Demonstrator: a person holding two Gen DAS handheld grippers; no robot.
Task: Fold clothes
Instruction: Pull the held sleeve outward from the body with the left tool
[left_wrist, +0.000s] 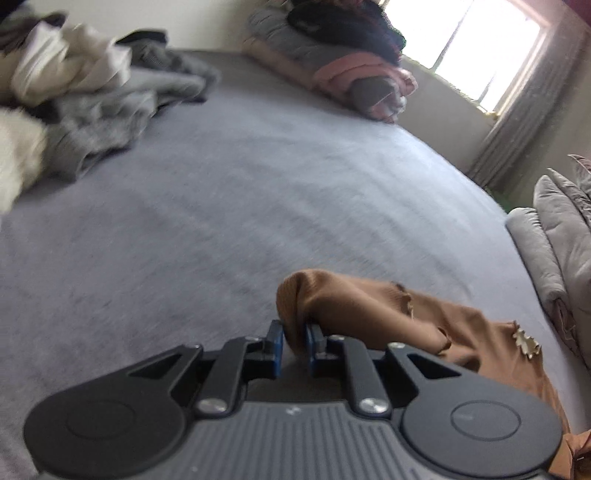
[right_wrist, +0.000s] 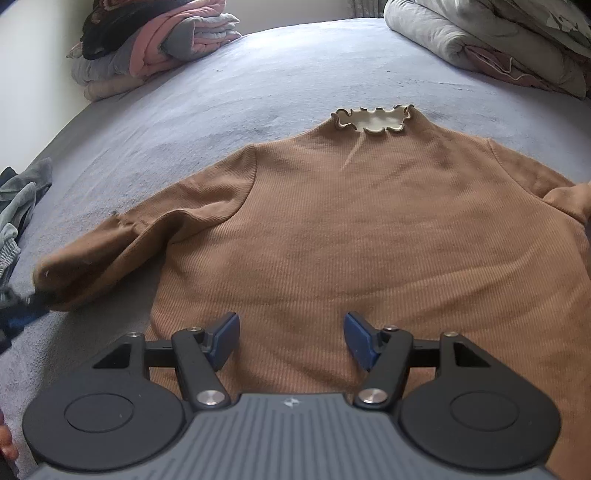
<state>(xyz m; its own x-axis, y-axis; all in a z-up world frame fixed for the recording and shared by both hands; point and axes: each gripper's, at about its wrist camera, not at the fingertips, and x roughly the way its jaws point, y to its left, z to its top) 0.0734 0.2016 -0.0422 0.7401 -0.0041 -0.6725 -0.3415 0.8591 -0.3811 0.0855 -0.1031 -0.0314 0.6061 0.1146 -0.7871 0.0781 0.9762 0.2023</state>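
Left wrist view: the left hand-held gripper (left_wrist: 294, 341) is clamped on the cuff end of the brown top's sleeve (left_wrist: 314, 295), with only a small bunch of cloth between the blue pads. The rest of the brown top (left_wrist: 480, 332) trails off toward 4 o'clock across the grey bed (left_wrist: 240, 184). With so shallow a bite, the knit could slip out if the sleeve is pulled hard or fast. An unfolded heap of clothes (left_wrist: 92, 110) lies at 10 o'clock, well apart, and a folded stack (left_wrist: 332, 55) at 1 o'clock.

Right wrist view: the right hand-held gripper (right_wrist: 291, 339) hangs with its jaws apart over the lower body of the top, holding nothing. The top lies flat, frilled collar (right_wrist: 373, 120) at 12 o'clock, the pinched sleeve out at 9 o'clock. Since nothing pins the body down, dragging the sleeve across may shift or wrinkle the whole garment and skew the fold. The other sleeve, at 3 o'clock, runs past the edge of the picture, so how it lies cannot be told.
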